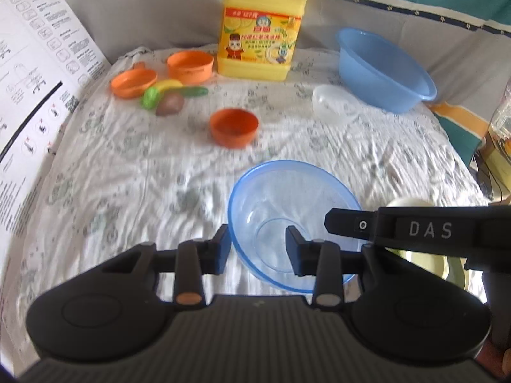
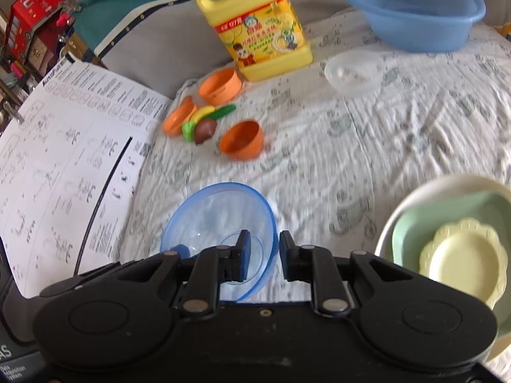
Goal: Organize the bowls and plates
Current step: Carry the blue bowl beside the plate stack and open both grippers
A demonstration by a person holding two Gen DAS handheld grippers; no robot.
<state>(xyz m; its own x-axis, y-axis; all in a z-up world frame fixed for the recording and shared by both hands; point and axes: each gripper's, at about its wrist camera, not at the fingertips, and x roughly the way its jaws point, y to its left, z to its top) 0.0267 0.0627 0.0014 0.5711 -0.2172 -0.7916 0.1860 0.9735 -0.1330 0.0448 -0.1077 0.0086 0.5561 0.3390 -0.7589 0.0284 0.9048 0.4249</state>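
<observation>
**Two grippers close in on the clear blue bowl**

While the clear blue bowl (image 2: 220,233) sits low in the middle of the right wrist picture, the right gripper (image 2: 262,257) is open a little, with one finger inside the bowl and one outside its right edge. It looks set to pinch the rim, but the fingers are not pressing it yet. The left gripper (image 1: 258,249) is open wider and does the same on the bowl's left edge, low in the middle of its own picture. Two grippers on one bowl may be there to keep it steady, since the cloth (image 2: 399,146) under it is soft and full of folds.

At the lower right of the right wrist picture there is a stack (image 2: 447,242): one white bowl, one green dish in it, and one pale yellow plate on top. Big things sit under small ones, so the stack stays neat. The blue bowl probably goes there next.

Now the count. Three orange dishes (image 2: 241,142) sit left of the middle, with a few toy foods (image 2: 204,123) beside them. One small clear cup (image 2: 353,71) is above the middle. One big blue basin (image 2: 415,9) is at the upper right. One yellow soap jug (image 2: 258,25) stands at the top. One printed sheet (image 2: 64,159) fills the left side.
</observation>
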